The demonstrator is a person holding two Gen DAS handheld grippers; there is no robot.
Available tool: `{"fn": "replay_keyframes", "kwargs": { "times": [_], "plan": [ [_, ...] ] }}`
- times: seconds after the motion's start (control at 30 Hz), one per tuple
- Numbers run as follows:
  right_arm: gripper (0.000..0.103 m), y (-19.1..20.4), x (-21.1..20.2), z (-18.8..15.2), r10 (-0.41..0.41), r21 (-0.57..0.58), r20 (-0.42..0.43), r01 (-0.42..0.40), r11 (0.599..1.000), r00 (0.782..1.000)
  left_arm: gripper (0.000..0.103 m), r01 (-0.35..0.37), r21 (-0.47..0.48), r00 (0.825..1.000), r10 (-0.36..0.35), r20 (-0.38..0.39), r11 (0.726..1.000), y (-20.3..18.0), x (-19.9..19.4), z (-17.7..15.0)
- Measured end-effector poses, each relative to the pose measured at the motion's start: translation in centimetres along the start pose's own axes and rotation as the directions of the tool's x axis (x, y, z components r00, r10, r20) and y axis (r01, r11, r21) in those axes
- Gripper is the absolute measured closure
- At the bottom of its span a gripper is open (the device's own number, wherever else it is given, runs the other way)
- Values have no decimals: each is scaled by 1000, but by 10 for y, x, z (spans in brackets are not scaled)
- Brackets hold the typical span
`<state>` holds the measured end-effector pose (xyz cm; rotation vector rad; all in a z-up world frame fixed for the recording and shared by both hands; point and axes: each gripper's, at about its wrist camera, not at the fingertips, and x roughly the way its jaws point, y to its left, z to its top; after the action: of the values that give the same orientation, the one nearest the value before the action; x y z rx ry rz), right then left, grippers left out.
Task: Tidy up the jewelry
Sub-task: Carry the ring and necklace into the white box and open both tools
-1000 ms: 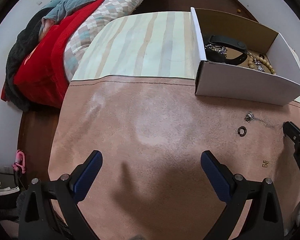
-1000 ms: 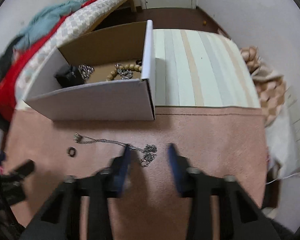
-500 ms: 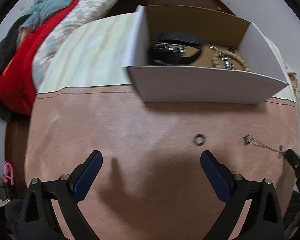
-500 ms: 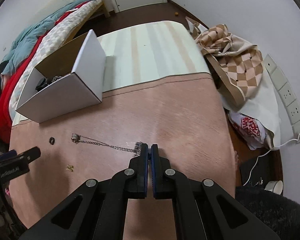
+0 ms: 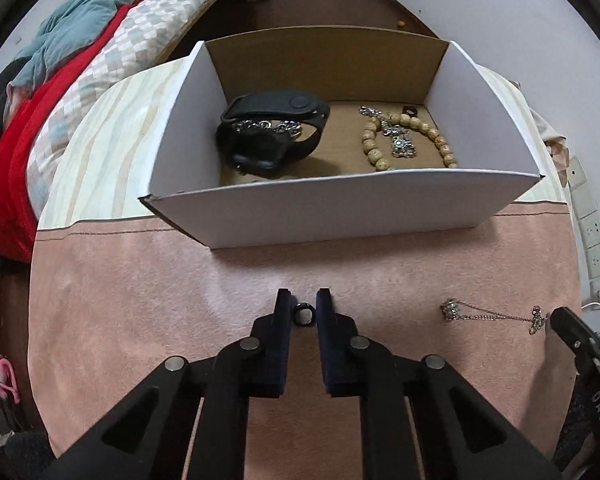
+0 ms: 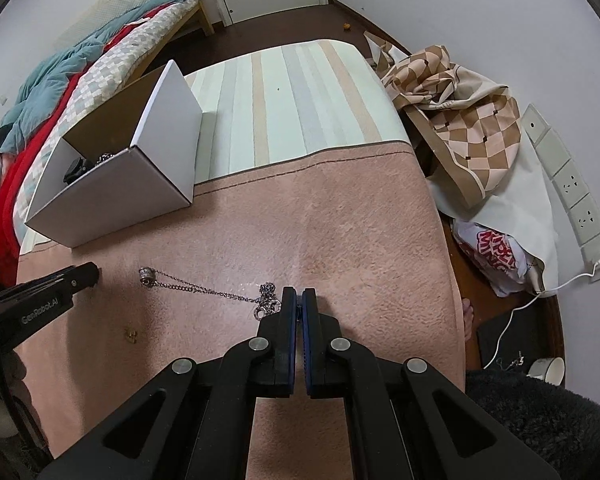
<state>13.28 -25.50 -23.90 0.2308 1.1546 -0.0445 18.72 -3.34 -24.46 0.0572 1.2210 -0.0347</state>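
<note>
My left gripper [image 5: 303,308] is shut on a small black ring [image 5: 303,315] on the pink cloth, just in front of the white cardboard box [image 5: 340,208]. The box holds a black watch [image 5: 272,136], a wooden bead bracelet [image 5: 408,136] and silver chain pieces. My right gripper [image 6: 299,300] is shut, its tips beside the clasp end of a silver necklace [image 6: 204,286]; whether it grips the chain I cannot tell. The necklace [image 5: 488,314] lies stretched on the cloth. A small gold earring [image 6: 131,335] lies near it.
A striped mat [image 6: 284,100] covers the table's far half. A bed with red and teal blankets [image 5: 60,80] stands at the left. A checkered bag [image 6: 460,120], wall sockets [image 6: 568,184] and a cable lie beyond the right edge.
My left gripper moved right to the black ring and closed on it. My right gripper stayed shut by the necklace's clasp end.
</note>
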Motion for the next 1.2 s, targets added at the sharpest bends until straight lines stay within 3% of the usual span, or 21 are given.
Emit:
{"fn": "replay_keyframes", "kwargs": {
  "times": [0.2,0.4,0.7,0.97,1.07,1.2],
  "plan": [
    [100,6,-20,8,35,1,39,-35,999,999,93,28,-7,1000,-27,15,1000,2,-14,-5],
    [101,27,-58,25,121,-35,94,-118,992,988,93,66,-11,997,-66,37,998,12,-45,-2],
    [101,57,-132,64,228,-151,191,-201,968,955,93,115,-5,990,-114,83,993,34,-90,26],
    [101,86,-189,107,285,-256,277,-215,942,918,93,146,-9,975,-143,172,989,47,-132,71],
    [101,100,-189,124,293,-279,278,-214,936,915,93,146,-15,973,-141,183,989,53,-132,89],
    [101,116,-166,141,290,-288,238,-218,932,927,93,151,-43,976,-142,164,988,63,-120,107]
  ]
}}
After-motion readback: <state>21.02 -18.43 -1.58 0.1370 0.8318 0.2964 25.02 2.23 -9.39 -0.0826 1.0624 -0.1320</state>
